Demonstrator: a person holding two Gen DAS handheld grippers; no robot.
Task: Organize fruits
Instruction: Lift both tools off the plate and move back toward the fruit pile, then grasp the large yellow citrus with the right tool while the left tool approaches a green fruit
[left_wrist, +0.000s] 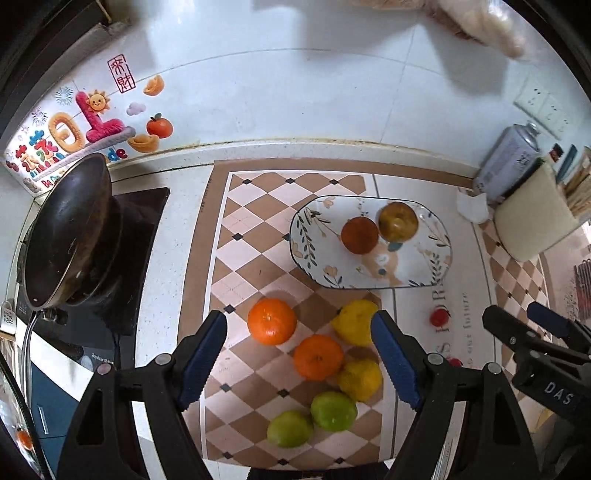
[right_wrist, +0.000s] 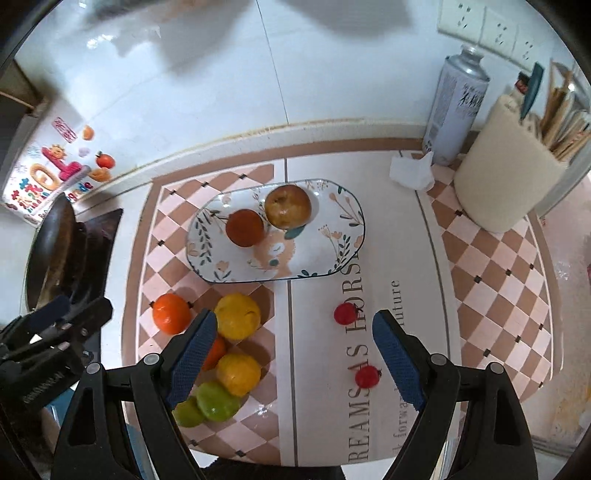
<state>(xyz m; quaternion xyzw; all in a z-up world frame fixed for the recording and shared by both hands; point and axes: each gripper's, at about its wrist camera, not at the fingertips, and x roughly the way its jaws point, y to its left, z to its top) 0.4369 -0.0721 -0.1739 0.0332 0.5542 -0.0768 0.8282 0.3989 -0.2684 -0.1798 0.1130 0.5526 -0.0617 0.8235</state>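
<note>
On desk (right_wrist: 406, 229): plate (right_wrist: 332, 258) w/ 2 brownish fruits (right_wrist: 245, 227); oranges (left_wrist: 271, 321), lemons (left_wrist: 354, 321), limes (left_wrist: 332, 410) loose nearby. Left tool (left_wrist: 299, 363) & right tool (right_wrist: 295, 363) both open, empty.

Both wrist views look steeply down on the counter (left_wrist: 173, 236) from well above, facing the tiled wall. Left view sits toward the stove side, right view toward the utensil holder (right_wrist: 506, 173). Shared: oval plate (left_wrist: 306, 236) (right_wrist: 207, 240), loose fruit cluster (left_wrist: 317, 356) (right_wrist: 236, 373), each other's fingers at frame edge.
</note>
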